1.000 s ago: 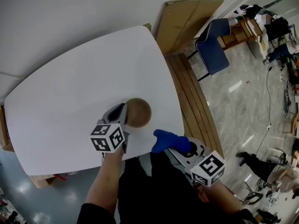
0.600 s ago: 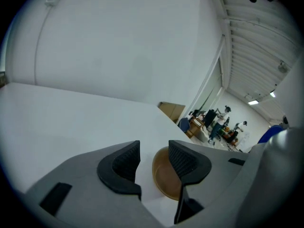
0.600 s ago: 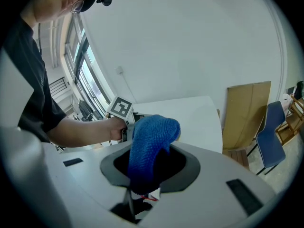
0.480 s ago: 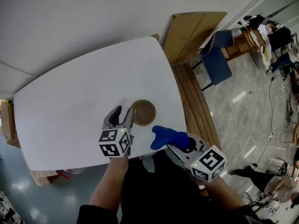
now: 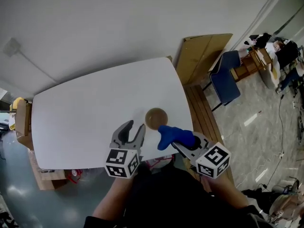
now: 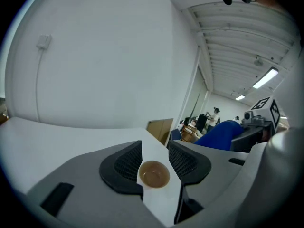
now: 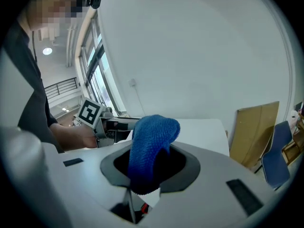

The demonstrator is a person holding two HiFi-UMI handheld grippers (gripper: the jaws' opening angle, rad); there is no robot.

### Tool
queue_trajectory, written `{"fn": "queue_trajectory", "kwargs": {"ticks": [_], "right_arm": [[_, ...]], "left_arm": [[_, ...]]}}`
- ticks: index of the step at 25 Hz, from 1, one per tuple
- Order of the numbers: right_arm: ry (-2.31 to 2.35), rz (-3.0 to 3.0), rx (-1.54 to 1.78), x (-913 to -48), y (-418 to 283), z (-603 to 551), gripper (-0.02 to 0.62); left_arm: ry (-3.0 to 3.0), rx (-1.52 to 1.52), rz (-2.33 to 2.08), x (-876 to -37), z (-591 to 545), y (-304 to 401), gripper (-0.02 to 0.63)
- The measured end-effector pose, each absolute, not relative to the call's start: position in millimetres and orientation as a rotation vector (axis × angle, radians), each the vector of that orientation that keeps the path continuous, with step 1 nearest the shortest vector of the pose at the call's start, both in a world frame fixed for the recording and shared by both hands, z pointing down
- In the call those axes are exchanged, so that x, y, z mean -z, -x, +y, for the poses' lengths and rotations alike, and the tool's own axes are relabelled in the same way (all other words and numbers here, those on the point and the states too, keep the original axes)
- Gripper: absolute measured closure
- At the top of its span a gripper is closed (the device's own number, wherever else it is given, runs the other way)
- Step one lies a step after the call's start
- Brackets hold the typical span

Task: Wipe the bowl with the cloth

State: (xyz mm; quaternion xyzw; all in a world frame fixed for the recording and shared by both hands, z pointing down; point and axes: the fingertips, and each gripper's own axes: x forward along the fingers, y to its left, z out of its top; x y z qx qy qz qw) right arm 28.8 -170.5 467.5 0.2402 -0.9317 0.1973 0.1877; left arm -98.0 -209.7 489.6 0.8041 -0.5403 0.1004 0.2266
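Both tilt slightly down: left gripper [image 5: 134,128], jaws just opened, empty, clear of bowl [image 5: 156,118]; right gripper [image 5: 183,145] pinches cloth [image 5: 172,135]

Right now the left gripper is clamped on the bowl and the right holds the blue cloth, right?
No. The left gripper is open, its jaws just opened, and the bowl stands free on the table, per the left gripper view. The right gripper holds the blue cloth.
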Motion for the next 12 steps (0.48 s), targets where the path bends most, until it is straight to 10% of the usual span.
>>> {"fn": "queue_trajectory", "kwargs": {"ticks": [12], "right_arm": [[-0.645, -2.823, -0.394, -390.9, -10.0, -175.4, 0.509]], "left_arm": [[-2.395, -0.117, -1.501, -378.4, -151.4, 127.2, 0.502]]}}
